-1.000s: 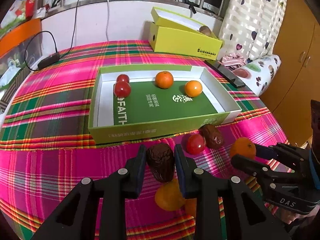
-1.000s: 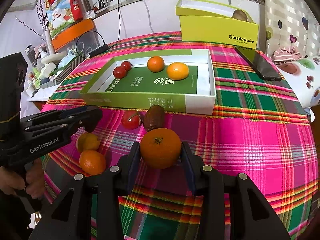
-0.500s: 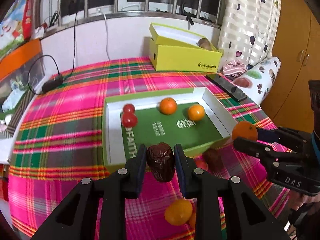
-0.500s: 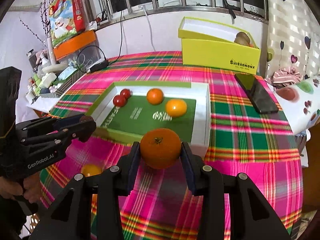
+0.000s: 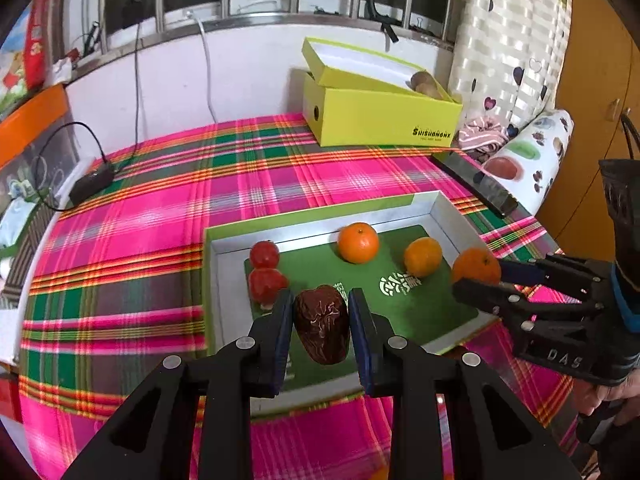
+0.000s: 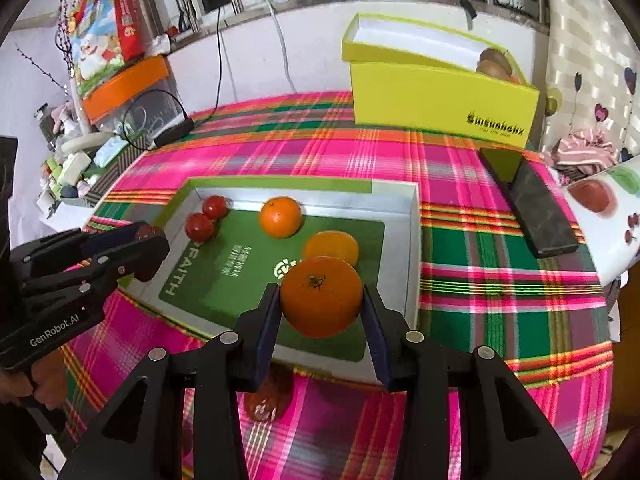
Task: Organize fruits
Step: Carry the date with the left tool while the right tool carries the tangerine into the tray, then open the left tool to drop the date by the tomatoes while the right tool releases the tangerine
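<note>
My left gripper (image 5: pixel 320 320) is shut on a brown wrinkled date (image 5: pixel 322 326) and holds it over the near left part of the green tray (image 5: pixel 304 216). My right gripper (image 6: pixel 320 312) is shut on an orange (image 6: pixel 322 296) and holds it over the tray's near right part (image 6: pixel 414 240). In the tray lie two red tomatoes (image 5: pixel 266 272) at the left and two oranges (image 5: pixel 358 242) toward the right. The right gripper with its orange also shows in the left wrist view (image 5: pixel 476 276). The left gripper also shows in the right wrist view (image 6: pixel 148 242).
A yellow-green open box (image 6: pixel 436 96) stands at the back of the plaid table. A black phone (image 6: pixel 532 204) lies at the right edge. A red fruit (image 6: pixel 266 400) lies on the cloth below my right gripper. A black cable and adapter (image 5: pixel 90 180) lie at the left.
Both grippers have risen and moved forward with their fruit, from the cloth in front of the tray to above the tray. The loose fruits on the cloth have dropped mostly out of view.
</note>
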`<act>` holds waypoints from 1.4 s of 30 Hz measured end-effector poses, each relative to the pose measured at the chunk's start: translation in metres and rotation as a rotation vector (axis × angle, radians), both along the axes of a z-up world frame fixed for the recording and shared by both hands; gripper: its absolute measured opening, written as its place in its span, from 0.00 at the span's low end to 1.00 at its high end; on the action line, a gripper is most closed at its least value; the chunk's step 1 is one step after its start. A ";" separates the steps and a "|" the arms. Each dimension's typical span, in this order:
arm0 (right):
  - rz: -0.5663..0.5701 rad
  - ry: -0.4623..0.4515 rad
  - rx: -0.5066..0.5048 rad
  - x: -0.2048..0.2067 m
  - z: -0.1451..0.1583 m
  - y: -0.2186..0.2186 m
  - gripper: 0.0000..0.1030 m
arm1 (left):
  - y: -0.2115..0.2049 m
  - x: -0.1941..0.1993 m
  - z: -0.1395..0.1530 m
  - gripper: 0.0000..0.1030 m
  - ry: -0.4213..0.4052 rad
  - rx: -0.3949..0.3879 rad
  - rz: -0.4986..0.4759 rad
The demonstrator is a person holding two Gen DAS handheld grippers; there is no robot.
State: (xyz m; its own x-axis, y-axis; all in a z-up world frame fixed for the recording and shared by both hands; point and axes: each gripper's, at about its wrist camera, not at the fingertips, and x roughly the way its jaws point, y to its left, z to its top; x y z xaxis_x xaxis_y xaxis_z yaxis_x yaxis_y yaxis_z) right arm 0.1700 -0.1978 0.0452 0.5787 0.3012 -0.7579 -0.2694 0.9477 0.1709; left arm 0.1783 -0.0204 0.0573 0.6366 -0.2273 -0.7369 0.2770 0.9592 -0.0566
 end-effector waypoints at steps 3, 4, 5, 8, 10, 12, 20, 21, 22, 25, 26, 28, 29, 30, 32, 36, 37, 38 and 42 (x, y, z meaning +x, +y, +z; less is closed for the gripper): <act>0.005 0.029 -0.009 0.009 -0.010 0.003 0.40 | -0.004 0.011 -0.008 0.37 0.022 -0.004 -0.014; 0.006 0.035 -0.016 0.011 -0.012 0.004 0.40 | -0.005 0.014 -0.010 0.37 0.026 -0.004 -0.019; 0.007 0.040 -0.020 0.014 -0.015 0.004 0.40 | -0.006 0.017 -0.012 0.37 0.033 -0.003 -0.025; 0.008 0.049 -0.026 0.020 -0.019 0.004 0.40 | -0.008 0.027 -0.020 0.37 0.052 0.001 -0.037; 0.008 0.052 -0.032 0.026 -0.021 0.005 0.40 | -0.009 0.034 -0.024 0.37 0.066 0.001 -0.036; 0.007 0.053 -0.036 0.030 -0.022 0.006 0.40 | -0.011 0.040 -0.026 0.37 0.076 0.008 -0.035; 0.007 0.038 -0.060 0.049 -0.020 0.011 0.40 | -0.019 0.066 -0.028 0.37 0.090 0.040 -0.035; 0.008 0.035 -0.064 0.051 -0.020 0.012 0.40 | -0.020 0.068 -0.028 0.37 0.091 0.042 -0.034; 0.009 0.032 -0.068 0.053 -0.019 0.012 0.40 | -0.020 0.071 -0.029 0.37 0.094 0.044 -0.030; 0.007 0.030 -0.079 0.059 -0.019 0.013 0.40 | -0.020 0.079 -0.034 0.37 0.108 0.042 -0.020; 0.007 0.031 -0.079 0.060 -0.020 0.013 0.40 | -0.021 0.081 -0.036 0.37 0.115 0.039 -0.020; 0.005 0.036 -0.080 0.062 -0.022 0.013 0.40 | -0.021 0.083 -0.040 0.37 0.125 0.039 -0.020; 0.005 0.039 -0.079 0.062 -0.024 0.012 0.40 | -0.021 0.084 -0.041 0.37 0.127 0.037 -0.021; 0.006 0.043 -0.077 0.063 -0.026 0.011 0.41 | -0.021 0.085 -0.043 0.37 0.128 0.037 -0.020; 0.016 0.043 -0.068 0.062 -0.026 0.012 0.41 | -0.021 0.085 -0.044 0.37 0.119 0.047 -0.019; 0.020 0.029 -0.073 0.061 -0.026 0.013 0.44 | -0.021 0.083 -0.043 0.39 0.114 0.053 -0.024; 0.020 0.019 -0.074 0.060 -0.025 0.013 0.48 | -0.020 0.082 -0.043 0.39 0.113 0.051 -0.024; 0.019 0.014 -0.074 0.059 -0.024 0.013 0.49 | -0.019 0.081 -0.042 0.40 0.112 0.046 -0.023; 0.016 -0.014 -0.067 0.051 -0.017 0.012 0.50 | -0.015 0.075 -0.036 0.41 0.102 0.016 -0.022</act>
